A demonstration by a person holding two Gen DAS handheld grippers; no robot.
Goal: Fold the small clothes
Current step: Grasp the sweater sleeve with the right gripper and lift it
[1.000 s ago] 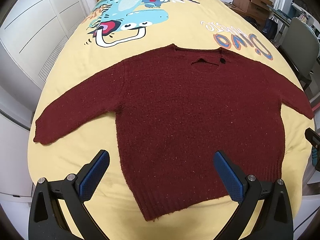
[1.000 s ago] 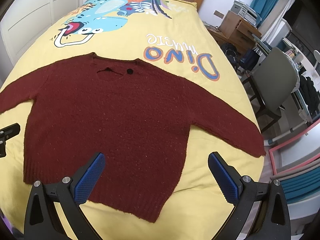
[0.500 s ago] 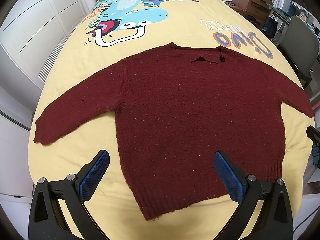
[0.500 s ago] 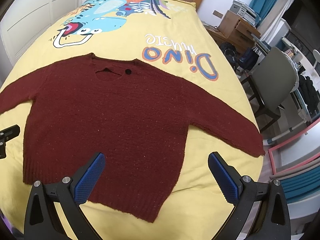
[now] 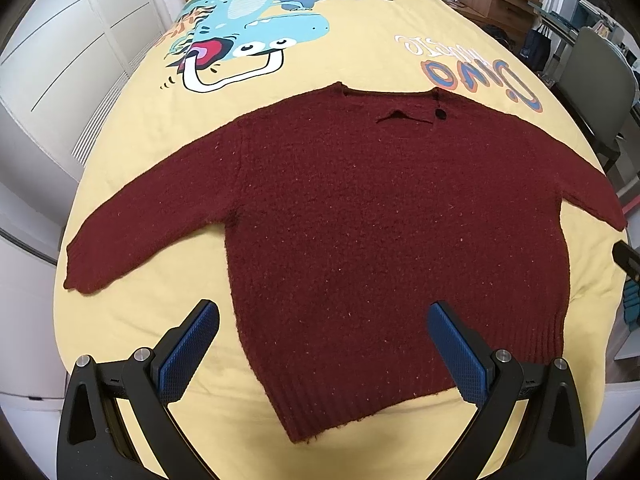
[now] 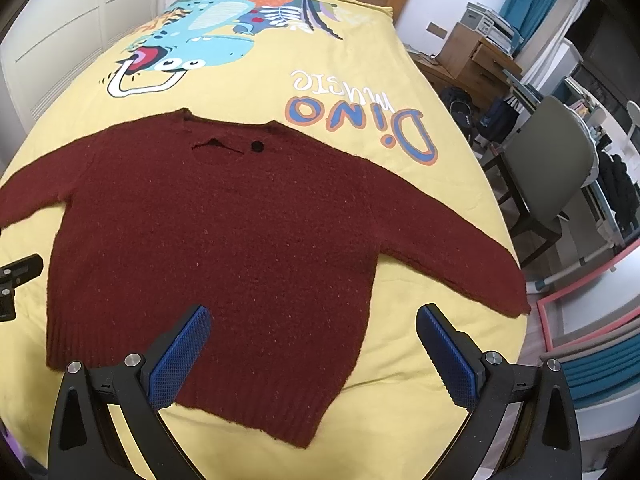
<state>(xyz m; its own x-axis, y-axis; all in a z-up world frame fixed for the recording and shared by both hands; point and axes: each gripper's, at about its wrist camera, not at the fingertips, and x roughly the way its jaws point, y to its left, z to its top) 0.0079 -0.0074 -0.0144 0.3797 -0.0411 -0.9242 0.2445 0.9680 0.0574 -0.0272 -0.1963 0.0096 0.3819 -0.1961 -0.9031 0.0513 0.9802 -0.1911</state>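
Observation:
A dark red knitted sweater lies flat on the yellow bedspread, sleeves spread out to both sides, neck away from me, ribbed hem nearest. My left gripper hovers open above the hem's left part, blue pads wide apart, holding nothing. My right gripper hovers open above the hem's right corner, also holding nothing. A piece of the right gripper shows at the left wrist view's right edge, and a piece of the left gripper at the right wrist view's left edge.
The yellow bedspread carries a dinosaur print and "Dino music" lettering. White wardrobe doors stand left of the bed. A grey chair, wooden drawers and a cluttered desk stand to the right.
Both grippers have drifted slightly toward the sweater, which looks a touch larger and lower in view. Both stay open. The sweater has not moved.

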